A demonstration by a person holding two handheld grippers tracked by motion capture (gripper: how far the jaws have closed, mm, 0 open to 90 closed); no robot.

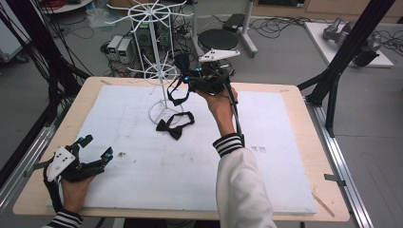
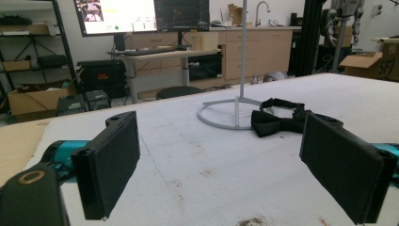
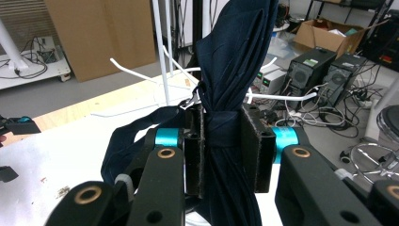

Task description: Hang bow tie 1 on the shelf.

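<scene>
My right gripper [image 1: 190, 76] is raised beside the white wire rack [image 1: 159, 66] at the far middle of the table, shut on a dark navy bow tie [image 3: 226, 127]. Its pads squeeze the tie's knot, and the strap [image 1: 177, 95] hangs in a loop below. Behind the tie, the rack's white arms [image 3: 282, 96] spread out. A black bow tie [image 1: 175, 124] lies flat on the white mat by the rack's ring base [image 1: 164, 110]. My left gripper [image 1: 97, 146] rests at the near left, open, with nothing between its pads [image 2: 110, 165]; ahead of it lies the black bow tie [image 2: 282, 117].
A white mat [image 1: 142, 175] covers the wooden table [image 1: 309, 156]. Black frame posts [image 1: 347, 52] stand at the right, and cables and computer boxes [image 1: 119, 47] sit on the floor beyond the far edge. A sleeved forearm [image 1: 237, 185] crosses the mat's middle.
</scene>
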